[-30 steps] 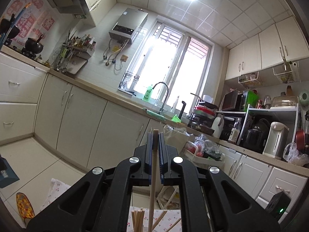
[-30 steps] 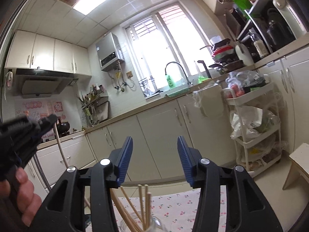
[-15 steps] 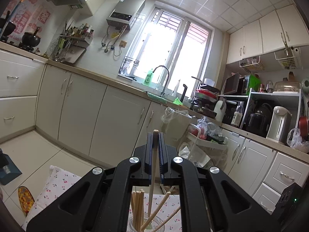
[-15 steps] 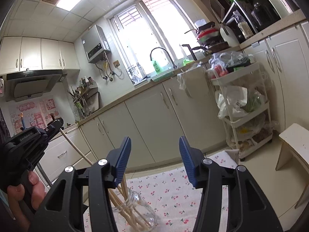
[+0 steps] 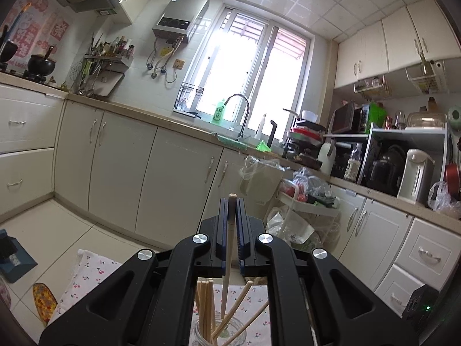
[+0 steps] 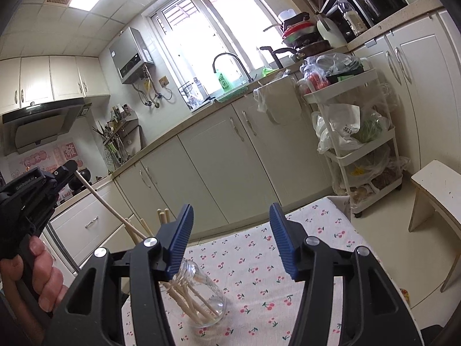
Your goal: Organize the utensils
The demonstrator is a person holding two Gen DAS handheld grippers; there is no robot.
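My left gripper point(image 5: 232, 201) is shut on one wooden chopstick point(image 5: 227, 262), held upright with its lower tip inside the mouth of a glass jar point(image 5: 220, 331). Several chopsticks point(image 5: 204, 302) stand in that jar. In the right wrist view the jar point(image 6: 201, 297) stands on the cherry-print cloth point(image 6: 259, 262), and the left gripper point(image 6: 67, 170) holds the chopstick point(image 6: 106, 204) slanting down toward the jar. My right gripper point(image 6: 232, 242) is open and empty, just above and behind the jar.
Cream kitchen cabinets point(image 5: 178, 178) run behind the table. A white trolley point(image 6: 360, 132) with bags stands at the right, a small stool point(image 6: 435, 190) beside it. A patterned slipper point(image 5: 43, 305) and a blue dustpan point(image 5: 14, 259) lie on the floor at the left.
My left gripper has lowered the chopstick until its tip entered the jar. The right gripper has tipped down, so more of the jar and cloth shows; it stays open.
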